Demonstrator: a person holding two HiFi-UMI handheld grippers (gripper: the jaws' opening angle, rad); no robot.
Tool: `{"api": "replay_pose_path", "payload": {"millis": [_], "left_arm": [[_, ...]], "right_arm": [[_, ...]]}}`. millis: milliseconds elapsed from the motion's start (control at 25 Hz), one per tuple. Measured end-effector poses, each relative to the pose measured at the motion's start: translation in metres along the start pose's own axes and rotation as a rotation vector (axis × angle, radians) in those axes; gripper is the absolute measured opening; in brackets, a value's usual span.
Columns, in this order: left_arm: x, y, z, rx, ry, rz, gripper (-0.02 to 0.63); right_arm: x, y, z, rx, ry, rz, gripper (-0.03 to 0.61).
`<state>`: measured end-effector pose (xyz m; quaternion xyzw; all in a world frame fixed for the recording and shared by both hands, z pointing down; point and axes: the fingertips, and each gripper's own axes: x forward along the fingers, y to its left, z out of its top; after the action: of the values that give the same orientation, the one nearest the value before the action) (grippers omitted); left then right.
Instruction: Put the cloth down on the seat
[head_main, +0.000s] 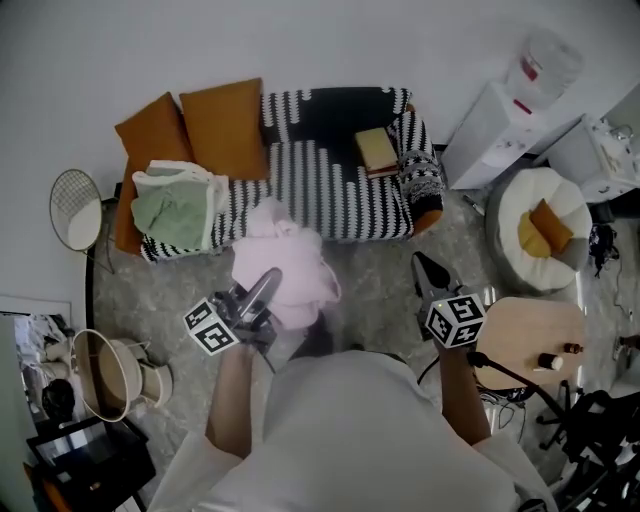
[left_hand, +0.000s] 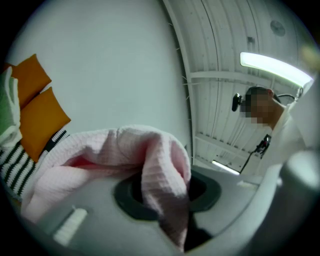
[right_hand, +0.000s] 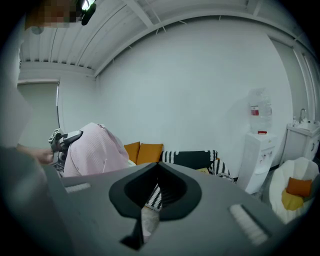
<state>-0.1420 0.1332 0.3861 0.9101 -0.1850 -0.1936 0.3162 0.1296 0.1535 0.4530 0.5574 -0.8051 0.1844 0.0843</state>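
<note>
A pink cloth (head_main: 285, 262) hangs bunched from my left gripper (head_main: 268, 282), which is shut on it just in front of the sofa. In the left gripper view the pink cloth (left_hand: 125, 155) drapes over and between the jaws of the left gripper (left_hand: 167, 200). The sofa seat (head_main: 340, 190) has a black-and-white striped cover. My right gripper (head_main: 427, 266) is held to the right, in front of the sofa's right end, shut and holding nothing. The right gripper view shows the right gripper (right_hand: 159, 200) with its jaws together, the pink cloth (right_hand: 92, 150) at left and the sofa (right_hand: 192, 159) beyond.
Two orange cushions (head_main: 200, 128) and a green cloth (head_main: 175, 205) fill the sofa's left end; a book (head_main: 377, 150) lies at its right. A white beanbag seat (head_main: 540, 225), a round wooden table (head_main: 530, 335) and a water dispenser (head_main: 500, 125) stand right. A basket (head_main: 105, 372) sits left.
</note>
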Motion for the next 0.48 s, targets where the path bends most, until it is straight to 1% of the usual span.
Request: {"api": "replay_pose_path", "payload": {"millis": [280,480], "left_arm": [[0.003,0.041,0.032,-0.009,0.013,-0.022,0.101],[0.003,0.061,0.049,0.019,0.072,-0.046,0.101]], "right_arm": [[0.046,0.01,0.016,-0.009,0.007,-0.025,0.003],[0.077,0.022,0.027,-0.013,0.007,-0.045,0.003]]}}
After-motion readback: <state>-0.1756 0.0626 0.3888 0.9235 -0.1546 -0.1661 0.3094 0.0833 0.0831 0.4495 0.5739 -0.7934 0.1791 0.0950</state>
